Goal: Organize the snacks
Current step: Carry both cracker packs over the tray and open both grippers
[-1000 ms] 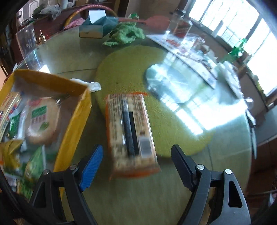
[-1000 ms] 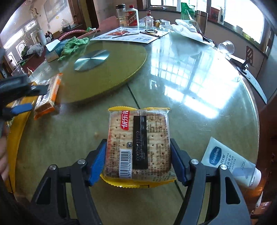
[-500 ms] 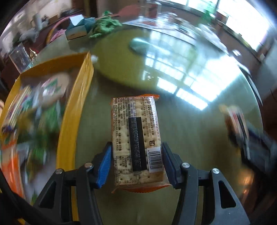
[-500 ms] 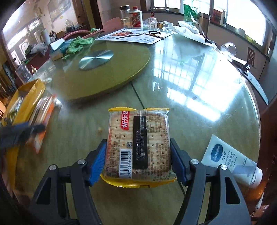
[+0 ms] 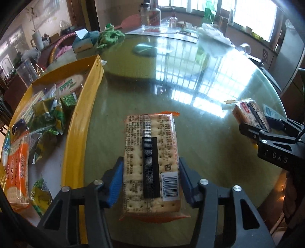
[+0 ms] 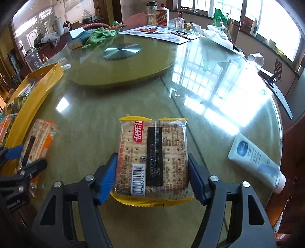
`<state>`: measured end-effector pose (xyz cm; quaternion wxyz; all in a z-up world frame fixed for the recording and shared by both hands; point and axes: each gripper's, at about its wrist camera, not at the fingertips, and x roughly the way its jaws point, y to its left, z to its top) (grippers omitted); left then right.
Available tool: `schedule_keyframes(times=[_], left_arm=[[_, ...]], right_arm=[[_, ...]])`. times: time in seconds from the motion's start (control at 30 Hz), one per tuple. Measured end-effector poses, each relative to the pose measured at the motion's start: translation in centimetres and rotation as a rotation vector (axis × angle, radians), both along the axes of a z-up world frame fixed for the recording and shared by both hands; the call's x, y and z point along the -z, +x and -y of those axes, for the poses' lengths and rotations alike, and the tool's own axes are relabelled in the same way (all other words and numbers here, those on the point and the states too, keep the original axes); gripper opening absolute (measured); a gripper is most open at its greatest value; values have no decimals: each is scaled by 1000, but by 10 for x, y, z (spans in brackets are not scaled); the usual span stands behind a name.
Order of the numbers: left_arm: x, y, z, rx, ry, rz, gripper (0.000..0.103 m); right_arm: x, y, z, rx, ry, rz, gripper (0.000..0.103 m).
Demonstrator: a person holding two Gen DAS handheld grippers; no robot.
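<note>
The left gripper (image 5: 150,183) is clamped on an orange cracker pack (image 5: 151,164): its jaws have just been closing, and the blue pads now press both long sides of the pack, which is held above the table (image 5: 219,133). The pack's near end hangs out past the pads. The right gripper (image 6: 152,179) is clamped on a yellow cracker pack (image 6: 152,158), pads tight on both sides, barcode up.

Just left of the orange pack sits the yellow box (image 5: 83,118), its near end cut off by the frame. Inside it lie an orange-wrapped pack, green sachets and a round rice cracker; the print on them is too small to read. In the right wrist view the box shows only as a yellow wall at the left edge, and the left gripper there is mostly cropped. In the left wrist view the right gripper is seen at the right edge, its own pack partly hidden behind its fingers.

The table is round with a glass top, and window glare washes out much of its far half. On it are a turntable (image 6: 122,50), a green cloth (image 6: 99,36), bottles (image 6: 162,14) and papers at the far side, and a lotion tube (image 6: 255,162) near right. Windows line the far right wall; cluttered shelves stand far left.
</note>
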<state>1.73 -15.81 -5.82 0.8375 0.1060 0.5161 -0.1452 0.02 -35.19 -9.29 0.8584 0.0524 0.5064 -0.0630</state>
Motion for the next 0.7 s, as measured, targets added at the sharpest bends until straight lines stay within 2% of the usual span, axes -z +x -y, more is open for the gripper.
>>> schedule_keyframes(times=[0.07,0.17,0.27,0.43,0.57,0.7], left_arm=[[-1,-2,-5,2,-29,-2,53],[-13,-8,-28,-33,-164,-34,53],[-43,-23,-53,-61,-266,2,53],[-93,-34,-106,-104,-465,54,53],[-123,-31,-147,-161,-498,137,53],[-134,-2,-189,-259,-452,199,53]], right_arm=[[0,-3,-3,5,2,4,69],[-4,-8,-7,-7,81,22,69],[-20,-10,-16,-48,198,64,69],[-57,6,-58,-148,297,139,69],[-77,29,-97,-232,386,154,69],[-93,63,-142,-311,438,159,69]])
